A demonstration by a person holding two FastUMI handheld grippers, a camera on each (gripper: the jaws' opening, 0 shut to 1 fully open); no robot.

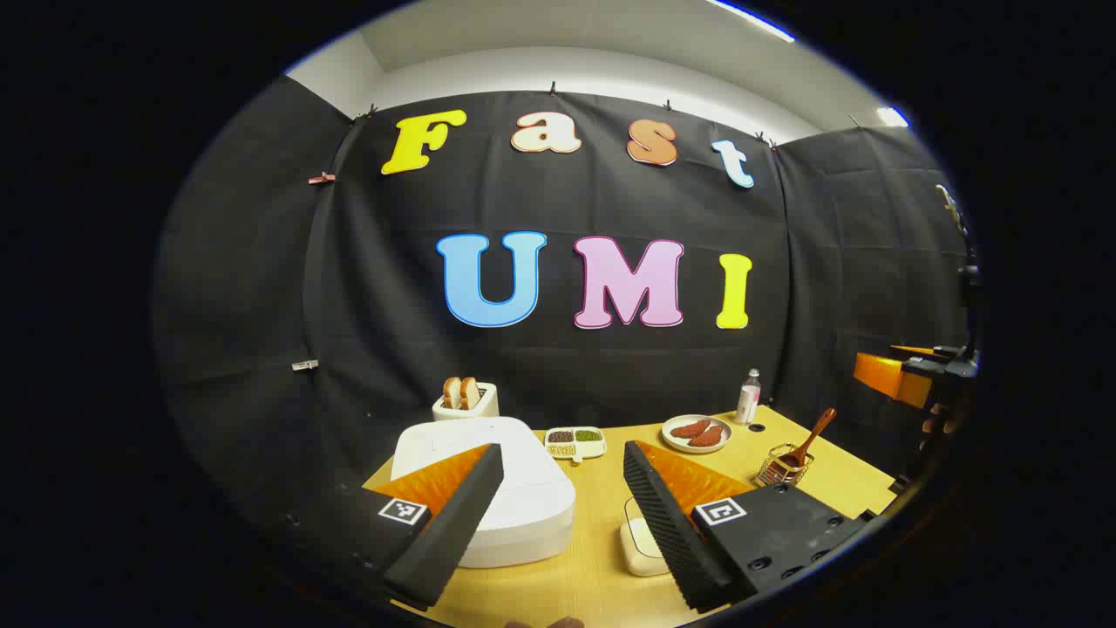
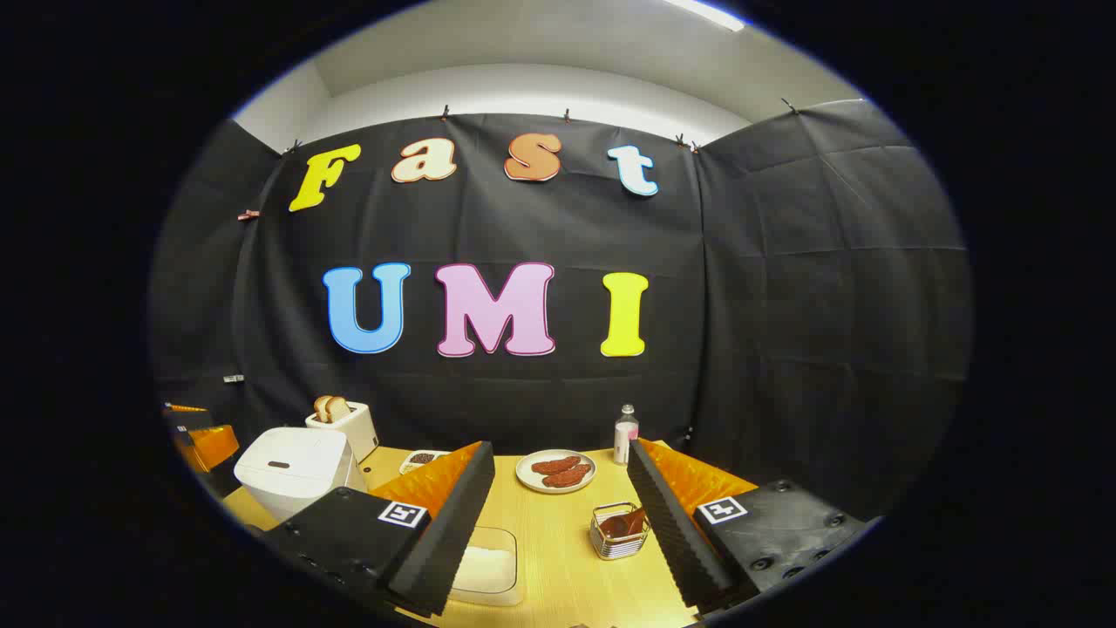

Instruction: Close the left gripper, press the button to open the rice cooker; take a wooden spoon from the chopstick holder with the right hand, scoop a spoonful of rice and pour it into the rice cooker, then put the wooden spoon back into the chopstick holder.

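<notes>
The white rice cooker (image 1: 484,488) sits at the table's left with its lid down. My left gripper (image 1: 562,449) hovers open above the cooker's right edge, nothing between its fingers. A wire chopstick holder (image 1: 785,467) on the right holds a wooden spoon (image 1: 811,436) leaning right. A white rice container (image 1: 641,545) lies near the front. My right gripper (image 2: 559,447) stands open above the table, with the chopstick holder (image 2: 617,529) just inside its right finger and the rice container (image 2: 488,567) by its left finger. The rice cooker (image 2: 292,471) is far left.
At the back stand a toaster (image 1: 466,401) with bread, a divided dish of beans (image 1: 575,440), a plate of sausages (image 1: 696,432) and a small bottle (image 1: 748,397). The other gripper (image 1: 881,366) hangs off the right table edge.
</notes>
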